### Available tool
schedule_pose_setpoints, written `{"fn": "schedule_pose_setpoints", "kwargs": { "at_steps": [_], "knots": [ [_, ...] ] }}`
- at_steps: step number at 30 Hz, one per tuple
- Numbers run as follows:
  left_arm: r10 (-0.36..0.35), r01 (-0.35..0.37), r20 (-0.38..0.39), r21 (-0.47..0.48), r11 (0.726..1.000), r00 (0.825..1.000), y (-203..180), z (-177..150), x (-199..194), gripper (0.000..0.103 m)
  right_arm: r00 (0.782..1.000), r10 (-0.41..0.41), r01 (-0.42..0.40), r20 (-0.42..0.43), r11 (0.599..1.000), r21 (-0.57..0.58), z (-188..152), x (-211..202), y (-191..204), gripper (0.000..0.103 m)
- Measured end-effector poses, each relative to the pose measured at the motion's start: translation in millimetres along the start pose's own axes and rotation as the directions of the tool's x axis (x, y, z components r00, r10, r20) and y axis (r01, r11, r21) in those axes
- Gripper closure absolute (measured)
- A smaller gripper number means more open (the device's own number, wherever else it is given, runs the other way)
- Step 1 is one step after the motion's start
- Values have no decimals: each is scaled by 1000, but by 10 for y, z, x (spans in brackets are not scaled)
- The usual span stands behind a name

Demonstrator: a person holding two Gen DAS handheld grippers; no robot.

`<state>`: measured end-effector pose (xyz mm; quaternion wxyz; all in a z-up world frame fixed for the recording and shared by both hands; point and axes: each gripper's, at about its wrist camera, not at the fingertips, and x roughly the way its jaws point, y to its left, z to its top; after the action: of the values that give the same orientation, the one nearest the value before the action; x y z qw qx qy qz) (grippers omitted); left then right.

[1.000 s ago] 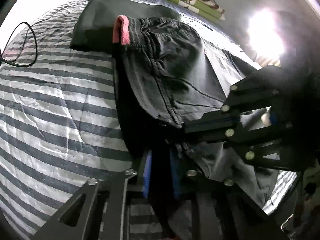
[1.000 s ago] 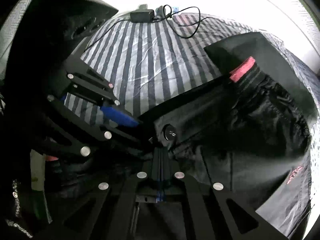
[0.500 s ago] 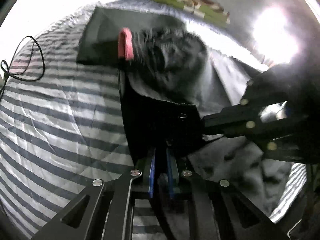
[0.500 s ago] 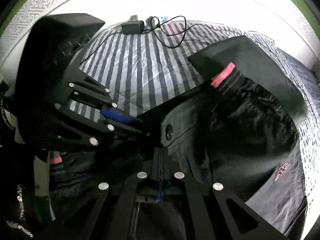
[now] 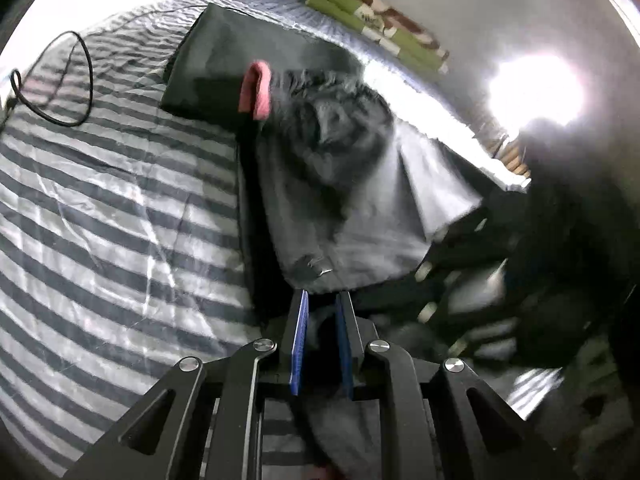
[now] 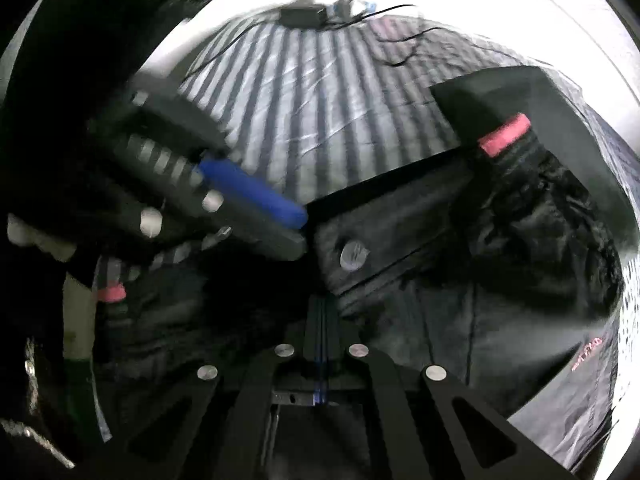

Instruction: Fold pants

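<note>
Far to the left of the left gripper (image 5: pixel 322 300), a black cable (image 5: pixel 60 80) loops over the striped bed cover (image 5: pixel 100 220); beyond its tips lies a dark folded cloth (image 5: pixel 224 60), with a pink tab (image 5: pixel 256 92) at the edge where the black pants (image 5: pixel 348 200) begin; the pants spread from that tab down to the blue-lined fingers (image 5: pixel 300 336), which stand a little apart with a dark fold of the pants running between them; whether the pads actually press on that fold I cannot tell, the picture being smeared; just past the tips sits a small metal fastener (image 5: pixel 320 270) on the waistband; up and to the right a stack of green patterned cloth (image 5: pixel 380 28) lies at the far edge of the bed, and a bright glare fills the right side, where the other tool shows only as a dark blur.

From the right gripper (image 6: pixel 322 304), the left tool crosses in from the left, its blue pad (image 6: pixel 252 196) ending just left of the waistband button (image 6: pixel 354 254); the right fingers (image 6: pixel 310 320) are pressed tight together, pinching the black fabric just below that button; ahead lies the striped cover, with a charger (image 6: pixel 304 14) and wires at its far end; to the right the pants pile in folds.
</note>
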<state>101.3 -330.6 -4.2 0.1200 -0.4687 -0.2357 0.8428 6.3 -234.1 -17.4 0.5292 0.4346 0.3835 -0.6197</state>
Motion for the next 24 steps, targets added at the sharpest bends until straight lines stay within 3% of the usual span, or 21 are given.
{"fn": "schedule_pose_setpoints", "kwargs": {
  "at_steps": [4, 6, 8, 10, 14, 21, 24],
  "knots": [
    [55, -54, 47, -39, 998, 997, 137, 158, -95, 88, 1000, -6, 6, -8, 1000, 9, 10, 51, 5, 103],
    [91, -89, 47, -50, 995, 995, 192, 168, -103, 88, 1000, 1, -2, 22, 1000, 21, 6, -17, -15, 103],
    [89, -87, 32, -59, 994, 995, 228, 144, -79, 88, 996, -44, 42, 74, 999, 28, 10, -127, -29, 100],
    [80, -80, 7, -42, 996, 997, 217, 118, -45, 88, 993, -80, 76, 83, 996, 54, 28, -143, -100, 90],
    [66, -65, -33, 43, 997, 997, 73, -24, -8, 88, 996, -39, 23, 82, 983, 184, 88, -42, -344, 90],
    [29, -20, -94, 101, 995, 995, -80, -181, 91, 88, 996, -11, -4, 85, 984, 176, 169, 55, -287, 83],
    [47, -30, -117, 142, 989, 992, -151, -235, 164, 88, 997, -1, -14, 81, 983, 183, 173, 75, -311, 82]
  ]
}}
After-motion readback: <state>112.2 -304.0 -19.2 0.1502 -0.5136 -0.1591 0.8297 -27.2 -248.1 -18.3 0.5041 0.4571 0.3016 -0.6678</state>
